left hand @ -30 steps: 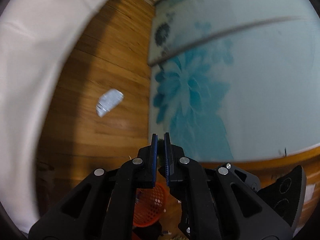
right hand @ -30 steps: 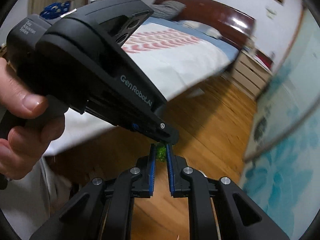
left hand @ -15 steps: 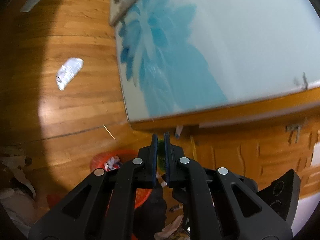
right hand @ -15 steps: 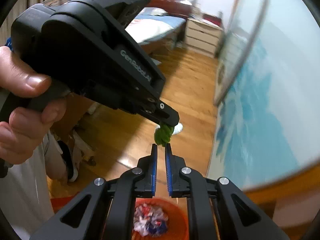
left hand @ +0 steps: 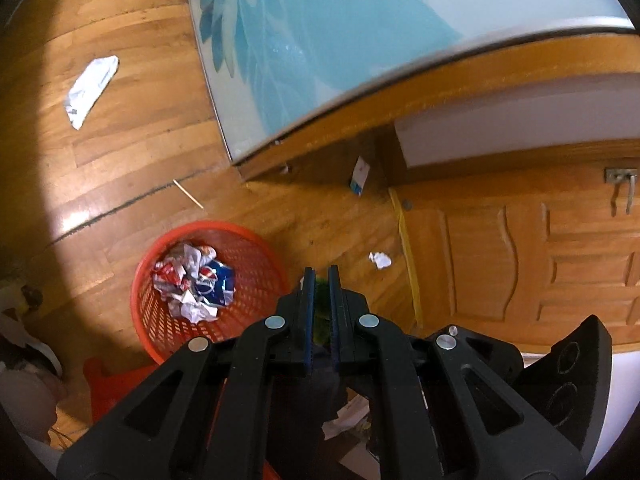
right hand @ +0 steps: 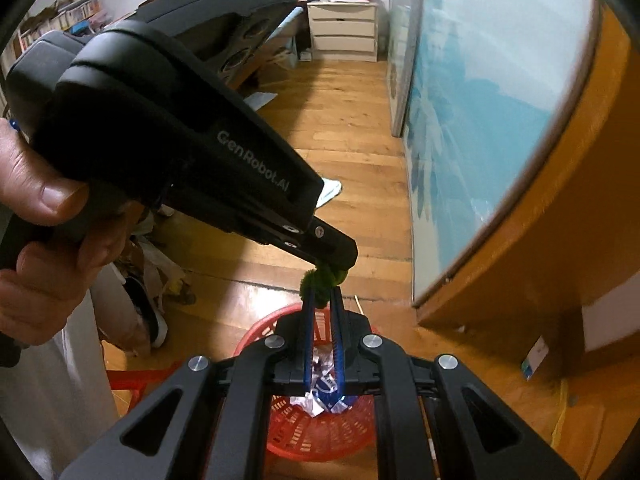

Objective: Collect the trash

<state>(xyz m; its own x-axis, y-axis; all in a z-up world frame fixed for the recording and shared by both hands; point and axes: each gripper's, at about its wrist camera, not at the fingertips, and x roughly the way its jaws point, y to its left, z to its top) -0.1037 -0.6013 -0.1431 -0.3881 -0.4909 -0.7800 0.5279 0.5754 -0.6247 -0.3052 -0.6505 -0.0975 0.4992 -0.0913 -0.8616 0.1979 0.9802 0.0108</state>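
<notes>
Right wrist view, lower centre: my left gripper (right hand: 340, 268) is clamped on the green fuzzy scrap (right hand: 318, 282); my right gripper (right hand: 322, 300) pinches its lower end. Orange basket (right hand: 288, 436) lies directly beneath; both should release together.

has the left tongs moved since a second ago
Yes. The left tongs, shut on the green tuft, swung from the bed side to beside the orange basket.

Open basket mouth, crowded edges

Orange basket (left hand: 256, 248) (half full) lies open at seven o'clock; wardrobe (left hand: 460, 92) blocks twelve, door (left hand: 520, 256) three.
</notes>
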